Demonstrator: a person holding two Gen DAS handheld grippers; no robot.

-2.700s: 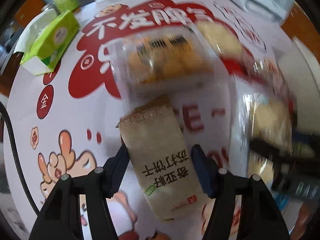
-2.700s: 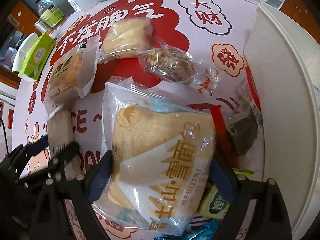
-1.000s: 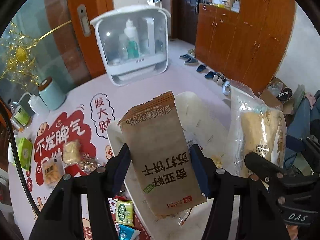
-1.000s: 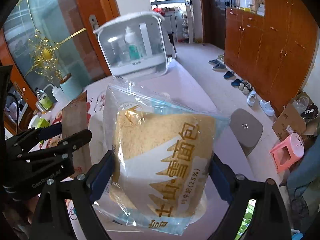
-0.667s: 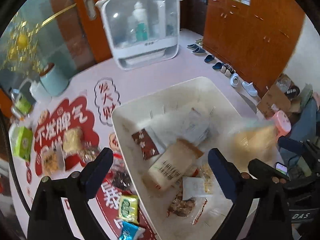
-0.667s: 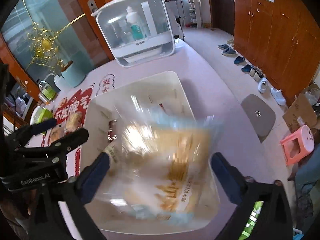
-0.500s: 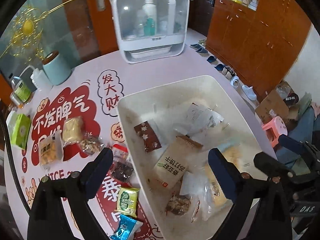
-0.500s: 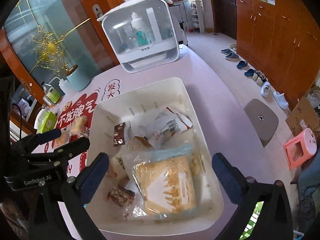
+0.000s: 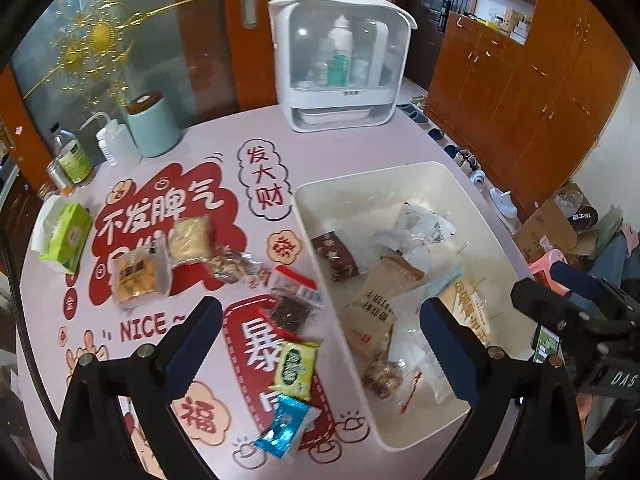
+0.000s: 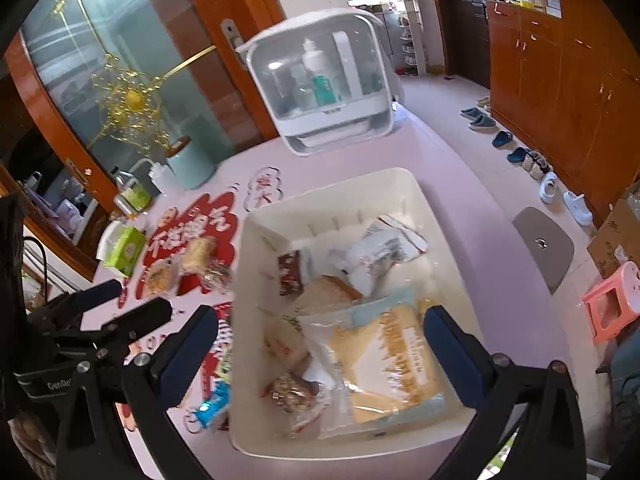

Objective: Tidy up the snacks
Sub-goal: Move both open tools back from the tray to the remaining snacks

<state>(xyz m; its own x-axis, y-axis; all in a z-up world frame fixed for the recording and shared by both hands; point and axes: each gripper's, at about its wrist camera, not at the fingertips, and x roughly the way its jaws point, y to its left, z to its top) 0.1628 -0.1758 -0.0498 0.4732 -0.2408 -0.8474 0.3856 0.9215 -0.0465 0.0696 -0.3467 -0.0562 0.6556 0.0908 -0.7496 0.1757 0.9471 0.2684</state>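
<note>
Currently the left gripper [image 9: 320, 344] and the right gripper [image 10: 320, 348] are both spread wide, holding and touching nothing, above the white bin [image 10: 256, 236]. Inside the bin lie the brown cracker pack [image 9: 380, 296], the bread bag [image 10: 384, 364], a dark red bar [image 10: 289, 273] and what appears to be a nut cluster [image 10: 290, 392]. Other snacks, including a green packet [image 9: 295, 366] and a blue packet [image 9: 282, 426], lie on the pink table [image 9: 352, 148] left of the bin. Wooden cabinets [image 10: 560, 80] line the room.
</note>
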